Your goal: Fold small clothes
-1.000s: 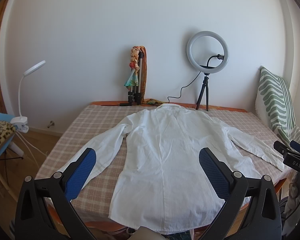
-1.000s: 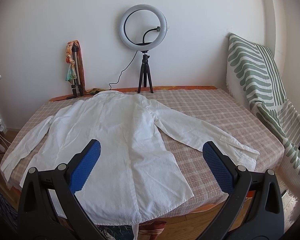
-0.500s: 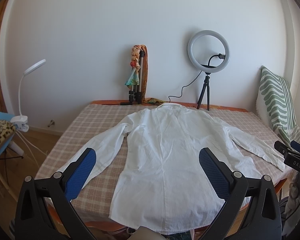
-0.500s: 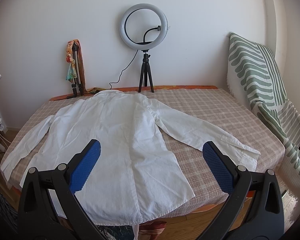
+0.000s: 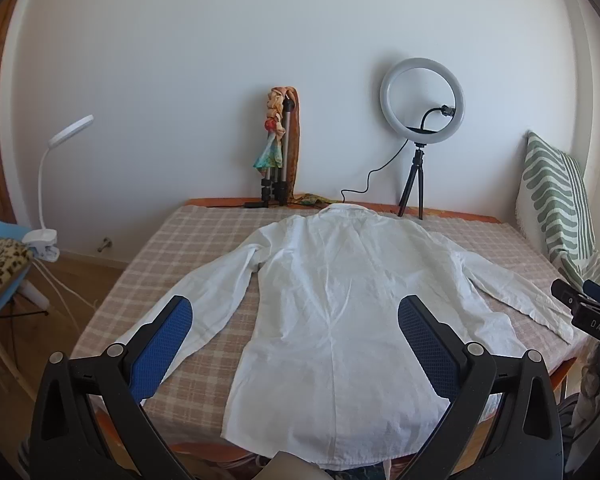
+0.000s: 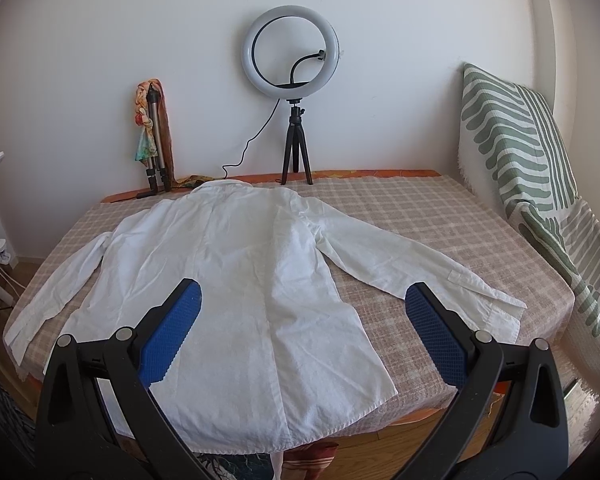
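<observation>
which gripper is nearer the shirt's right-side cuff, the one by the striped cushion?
Right. The right gripper hangs over the shirt's hem with the cuff just past its right finger. The left gripper sits further left, over the shirt's middle.

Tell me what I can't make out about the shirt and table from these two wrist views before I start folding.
- Shirt front and buttons: it lies back up; both views.
- Hem: hangs over the near table edge; the left gripper and right gripper, both open, cover parts of it.
- Left cuff: droops off the edge, end unclear.
- Collar: too small to tell whether it lies flat.
</observation>
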The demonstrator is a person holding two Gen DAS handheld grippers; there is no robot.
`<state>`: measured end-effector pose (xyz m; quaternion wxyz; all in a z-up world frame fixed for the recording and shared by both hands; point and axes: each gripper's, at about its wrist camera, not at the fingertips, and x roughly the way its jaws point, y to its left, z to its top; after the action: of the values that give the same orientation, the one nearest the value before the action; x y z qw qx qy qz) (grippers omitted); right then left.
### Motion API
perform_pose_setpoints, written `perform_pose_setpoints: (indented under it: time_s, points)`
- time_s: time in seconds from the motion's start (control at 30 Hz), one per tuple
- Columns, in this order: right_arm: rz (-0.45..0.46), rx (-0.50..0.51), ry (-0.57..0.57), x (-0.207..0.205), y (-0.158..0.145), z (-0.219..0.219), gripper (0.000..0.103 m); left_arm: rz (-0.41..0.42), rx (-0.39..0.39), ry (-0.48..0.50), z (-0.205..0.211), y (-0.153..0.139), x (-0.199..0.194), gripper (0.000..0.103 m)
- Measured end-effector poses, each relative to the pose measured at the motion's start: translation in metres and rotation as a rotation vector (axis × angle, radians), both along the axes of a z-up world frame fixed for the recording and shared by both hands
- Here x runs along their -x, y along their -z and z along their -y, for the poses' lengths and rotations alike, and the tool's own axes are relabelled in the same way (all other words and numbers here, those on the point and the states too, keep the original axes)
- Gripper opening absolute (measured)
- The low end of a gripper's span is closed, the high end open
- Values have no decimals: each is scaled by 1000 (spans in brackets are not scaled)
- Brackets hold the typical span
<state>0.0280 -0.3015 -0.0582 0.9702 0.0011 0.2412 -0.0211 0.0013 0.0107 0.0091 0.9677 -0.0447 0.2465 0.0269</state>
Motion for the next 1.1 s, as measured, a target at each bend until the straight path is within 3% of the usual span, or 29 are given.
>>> perform_pose_setpoints:
  time_s: [0.4,0.57,0.73,0.9,1.1]
  points:
    - [1,0,-24,-15,0,-9,103,-6,-20,-22,-13,4,-11,102]
    - [3,0,-66,-30,-2,-22,103,-33,1,-22,-39,11,-29,102]
    - [-4,-27,-140,-56,-7,-40,103,-84,-53,-51,-75,24,-55,102]
    - [-7,-76,-215,-90,-7,-58,103,-167,3,-49,-125,43,-90,89]
    - [-82,-158,-265,-138,7,-75,103,-331,229,-39,-190,90,-137,86]
